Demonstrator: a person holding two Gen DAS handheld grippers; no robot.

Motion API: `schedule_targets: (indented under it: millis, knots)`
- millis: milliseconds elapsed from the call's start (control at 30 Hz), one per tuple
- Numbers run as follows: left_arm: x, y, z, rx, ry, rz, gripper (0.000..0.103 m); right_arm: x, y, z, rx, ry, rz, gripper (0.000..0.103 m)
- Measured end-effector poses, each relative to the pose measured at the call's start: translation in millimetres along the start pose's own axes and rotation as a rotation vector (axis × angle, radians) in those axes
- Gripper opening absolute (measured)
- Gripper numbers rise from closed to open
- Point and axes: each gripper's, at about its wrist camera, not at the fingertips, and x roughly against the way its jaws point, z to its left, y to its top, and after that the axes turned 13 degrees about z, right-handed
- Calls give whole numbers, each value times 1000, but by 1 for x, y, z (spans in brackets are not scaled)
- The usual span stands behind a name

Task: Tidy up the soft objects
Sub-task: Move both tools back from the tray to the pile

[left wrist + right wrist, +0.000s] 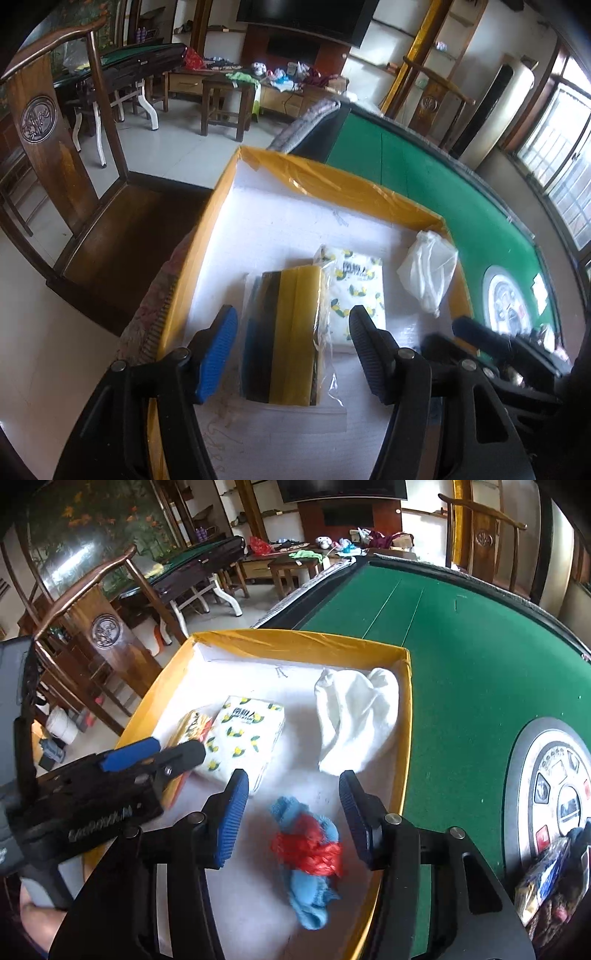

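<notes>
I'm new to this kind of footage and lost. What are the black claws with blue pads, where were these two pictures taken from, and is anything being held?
A person holds one hand-held gripper in each hand; each carries a camera looking out along its two fingers. One picture is from the left hand-held gripper, the other from the right hand-held gripper. Both hang over a yellow-rimmed box on a green table. Inside lie a sponge pack, a lemon-print tissue pack, a white cloth and a blue sock with red plastic. Both grippers are open: nothing is held.
</notes>
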Motion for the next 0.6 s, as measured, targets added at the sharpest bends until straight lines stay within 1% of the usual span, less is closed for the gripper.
schedule_targets:
  millis: [167,333,433,500,567,600]
  knots:
    - [18,-4,3,10,-55,-75,63,27,-23,-9,-14,84,-35,52]
    - [29,-11,-12,-27,-60,-102,63,66,-59,-28,29,98,-99,51]
    - [34,-20,-31,-94,-58,-103,63,93,-92,-54,4,139,-133,51]
    - [37,-31,-49,-159,-60,-91,63,104,-107,-74,-27,168,-148,51]
    - [39,-44,-66,-230,-58,-79,63,112,-129,-97,-71,198,-149,51]
    - [40,-54,-79,-283,-60,-68,63,115,-137,-106,-84,207,-151,51]
